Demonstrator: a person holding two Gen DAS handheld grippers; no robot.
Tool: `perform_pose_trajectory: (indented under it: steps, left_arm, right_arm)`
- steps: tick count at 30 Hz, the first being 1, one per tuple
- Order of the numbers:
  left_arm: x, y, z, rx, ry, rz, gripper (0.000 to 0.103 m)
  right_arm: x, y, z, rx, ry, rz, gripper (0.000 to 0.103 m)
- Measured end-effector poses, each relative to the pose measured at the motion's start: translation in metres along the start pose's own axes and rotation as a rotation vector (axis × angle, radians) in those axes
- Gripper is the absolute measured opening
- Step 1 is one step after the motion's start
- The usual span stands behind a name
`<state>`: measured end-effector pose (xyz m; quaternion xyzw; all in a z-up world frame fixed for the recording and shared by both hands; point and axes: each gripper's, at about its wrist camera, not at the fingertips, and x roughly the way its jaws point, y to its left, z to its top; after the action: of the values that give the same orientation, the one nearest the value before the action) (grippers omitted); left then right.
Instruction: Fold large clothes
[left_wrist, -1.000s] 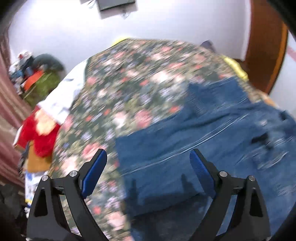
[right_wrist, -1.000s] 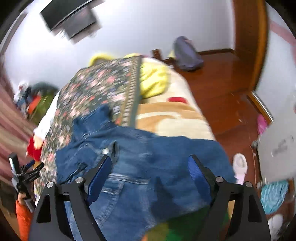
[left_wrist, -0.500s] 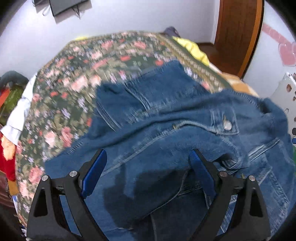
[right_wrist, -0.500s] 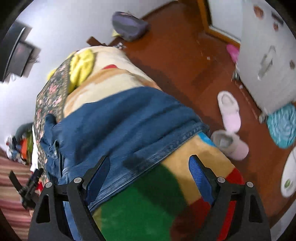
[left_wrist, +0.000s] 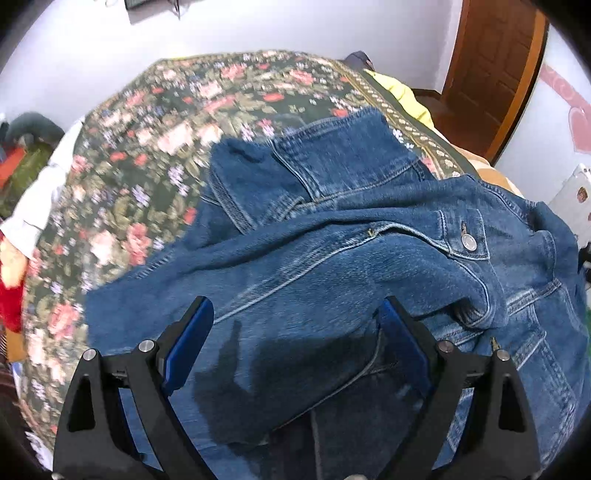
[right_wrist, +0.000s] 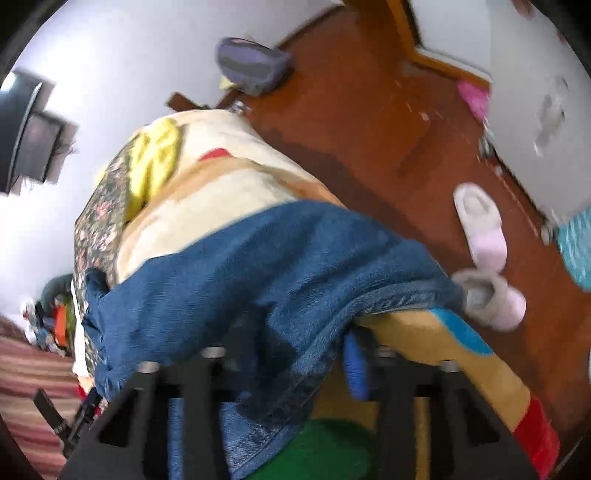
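Observation:
A blue denim jacket (left_wrist: 332, 258) lies crumpled on a bed with a dark floral cover (left_wrist: 166, 122). In the left wrist view my left gripper (left_wrist: 295, 332) is open just above the jacket's near part, its blue pads on either side of the cloth. In the right wrist view the jacket (right_wrist: 277, 258) hangs over the bed's edge on a colourful blanket (right_wrist: 461, 350). My right gripper (right_wrist: 288, 354) has closed in on the jacket's hem; the denim covers the left finger, and the blue right pad (right_wrist: 356, 365) presses the cloth.
A yellow cloth (right_wrist: 155, 162) lies further up the bed. The wooden floor (right_wrist: 369, 129) to the right holds slippers (right_wrist: 484, 236), a purple bag (right_wrist: 251, 66) and a teal cloth. A wooden door (left_wrist: 495, 66) stands at the far right. Clutter piles up left of the bed.
My right gripper has gone from wide open to closed on the jacket's hem at the bed's edge. The left gripper has stayed open and moved slightly closer over the jacket.

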<state>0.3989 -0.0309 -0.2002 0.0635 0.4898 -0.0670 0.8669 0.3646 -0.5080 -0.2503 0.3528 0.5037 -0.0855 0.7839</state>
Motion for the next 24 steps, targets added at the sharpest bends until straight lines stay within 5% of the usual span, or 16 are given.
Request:
perform_pose_trajectory:
  steps: [6, 14, 18, 24]
  left_arm:
    - [-0.036, 0.017, -0.003, -0.006, -0.081, 0.027, 0.092]
    - [-0.085, 0.053, -0.013, -0.063, -0.185, 0.045, 0.092]
    - [-0.107, 0.073, -0.025, -0.092, -0.219, 0.053, 0.092]
    - [-0.122, 0.093, -0.051, -0.112, -0.226, 0.087, 0.092]
  right_arm:
    - [-0.052, 0.063, -0.003, -0.187, -0.170, 0.017, 0.013]
    - [-0.129, 0.203, -0.028, -0.459, -0.301, 0.232, 0.009]
    - [-0.128, 0.288, -0.071, -0.623, -0.259, 0.339, 0.009]
    - [-0.047, 0.351, -0.146, -0.770, -0.050, 0.308, 0.009]
